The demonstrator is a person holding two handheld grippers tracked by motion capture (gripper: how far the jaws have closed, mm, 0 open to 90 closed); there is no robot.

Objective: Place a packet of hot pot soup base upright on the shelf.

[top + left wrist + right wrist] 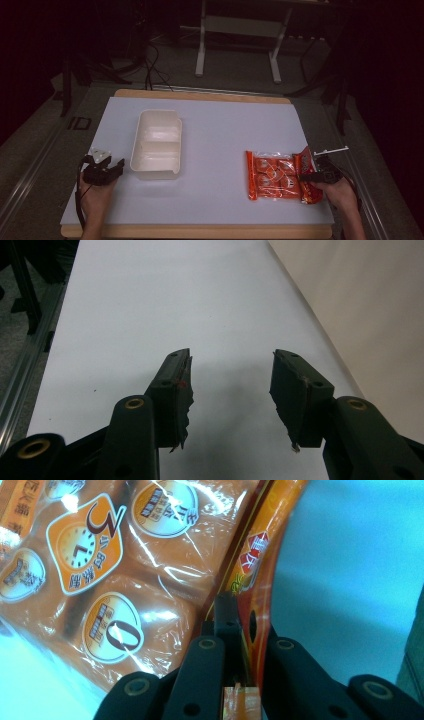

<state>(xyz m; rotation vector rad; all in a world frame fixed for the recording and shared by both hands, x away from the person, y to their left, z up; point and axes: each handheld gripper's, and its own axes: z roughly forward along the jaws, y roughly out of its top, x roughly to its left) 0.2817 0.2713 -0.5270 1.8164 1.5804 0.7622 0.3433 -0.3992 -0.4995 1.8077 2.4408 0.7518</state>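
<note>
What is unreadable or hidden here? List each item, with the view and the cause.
1. Print on the orange snack pack: too small in the high view, and cut off by the frame edges in the right gripper view.
2. Inner face of the right tool, shut on the pack's edge seal: covered by the foil.
3. White tray: the near wall hides part of its floor in the high view.
</note>
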